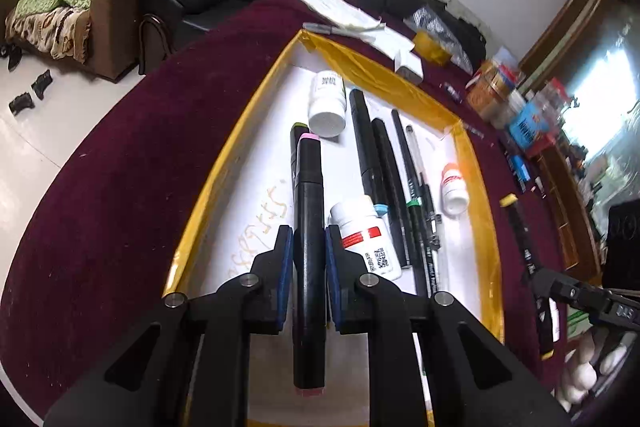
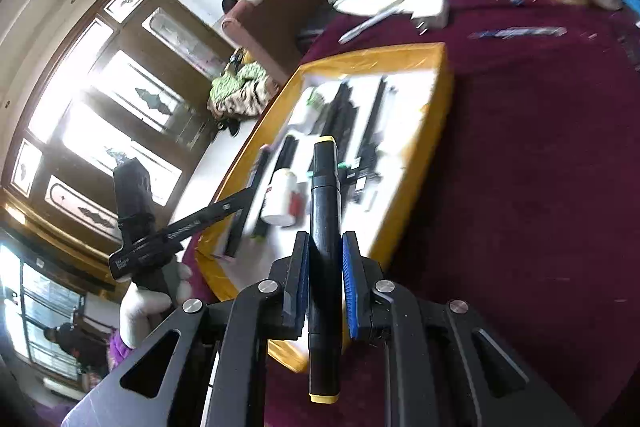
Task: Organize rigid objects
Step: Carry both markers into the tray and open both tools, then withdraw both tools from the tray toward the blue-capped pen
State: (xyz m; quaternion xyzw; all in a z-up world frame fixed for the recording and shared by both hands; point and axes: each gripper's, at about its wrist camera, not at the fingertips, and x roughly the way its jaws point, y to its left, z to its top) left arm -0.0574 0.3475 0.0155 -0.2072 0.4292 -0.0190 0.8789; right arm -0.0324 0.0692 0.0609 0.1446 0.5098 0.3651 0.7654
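Pink-tipped marker (image 1: 307, 235): black barrel, clamped between the blue pads of the left gripper (image 1: 307, 247), held lengthwise along the fingers, above the near-left part of the tray (image 1: 236, 131). Pink cap points away from the camera.

Yellow-tipped marker (image 2: 325, 247): same black body, clamped in the right gripper (image 2: 325, 267), also lengthwise, over the tray's near right rim and the maroon tablecloth (image 2: 540, 187). Right-wrist view is motion-blurred.

Tray: white floor, yellow-taped walls. Inside it: three white bottles (image 1: 327, 103) lying on their sides, one with a red-striped label (image 1: 366, 239), a small one (image 1: 454, 187) near the right wall; a row of dark pens (image 1: 380, 179) running lengthwise between them; another dark marker (image 1: 298, 139) just left of the held one.

Beyond the tray: papers (image 1: 348, 15), yellow tape roll (image 1: 430, 47), jars (image 1: 496, 87) on the cloth.
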